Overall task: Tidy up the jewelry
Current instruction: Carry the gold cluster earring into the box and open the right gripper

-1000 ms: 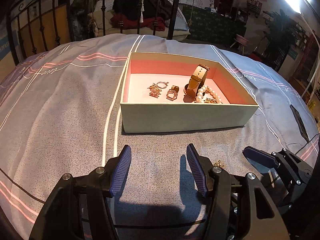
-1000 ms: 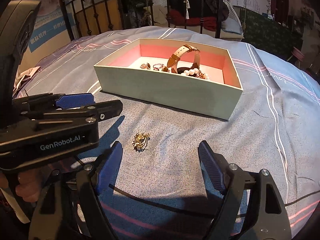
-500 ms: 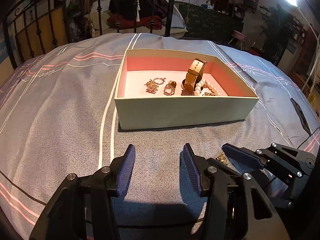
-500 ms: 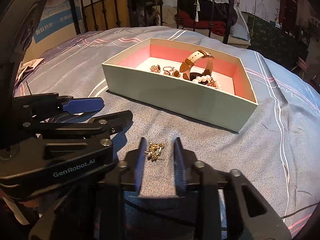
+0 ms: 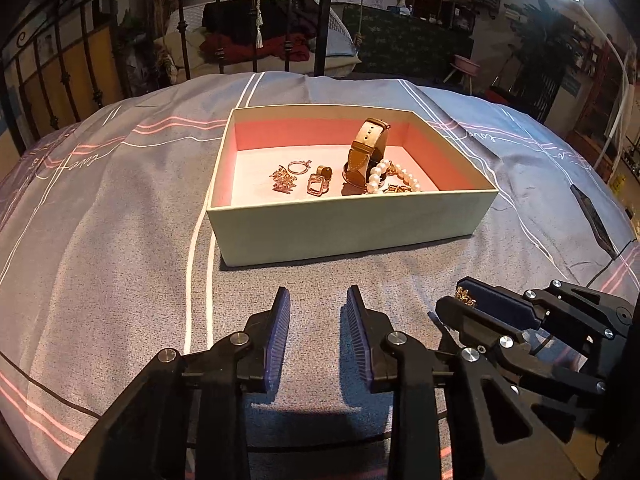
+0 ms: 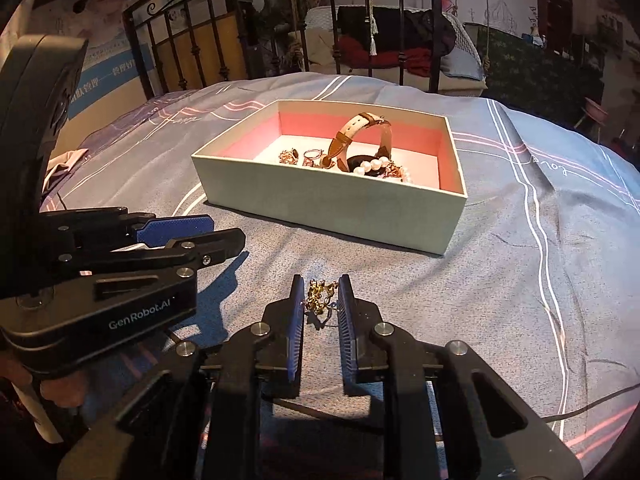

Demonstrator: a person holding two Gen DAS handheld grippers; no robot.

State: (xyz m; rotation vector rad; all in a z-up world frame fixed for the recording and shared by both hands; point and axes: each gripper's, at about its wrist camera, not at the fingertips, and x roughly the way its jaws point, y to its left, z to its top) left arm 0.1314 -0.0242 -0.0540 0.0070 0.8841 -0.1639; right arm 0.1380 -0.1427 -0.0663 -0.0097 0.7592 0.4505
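Note:
A pale green box with a pink lining (image 5: 348, 224) (image 6: 320, 204) sits on the bed. It holds a tan-strapped watch (image 5: 366, 150) (image 6: 352, 132), a pearl bracelet (image 5: 380, 174) (image 6: 374, 165) and several gold pieces (image 5: 318, 184). My right gripper (image 6: 319, 296) is shut on a small gold jewelry piece (image 6: 318, 294) and holds it just above the bedspread in front of the box. It also shows in the left wrist view (image 5: 466, 298). My left gripper (image 5: 316, 312) is open and empty, low over the bedspread, left of the right gripper.
The bed has a grey-blue bedspread (image 5: 112, 240) with white and pink stripes. A black metal bed rail (image 5: 256, 20) stands behind it, with a wicker chair piled with clothes (image 5: 256, 36) beyond. A dark flat strip (image 5: 592, 220) lies on the bed at right.
My right gripper has closed on the gold piece and lifted it slightly off the bedspread. My left gripper has narrowed a little but remains open.

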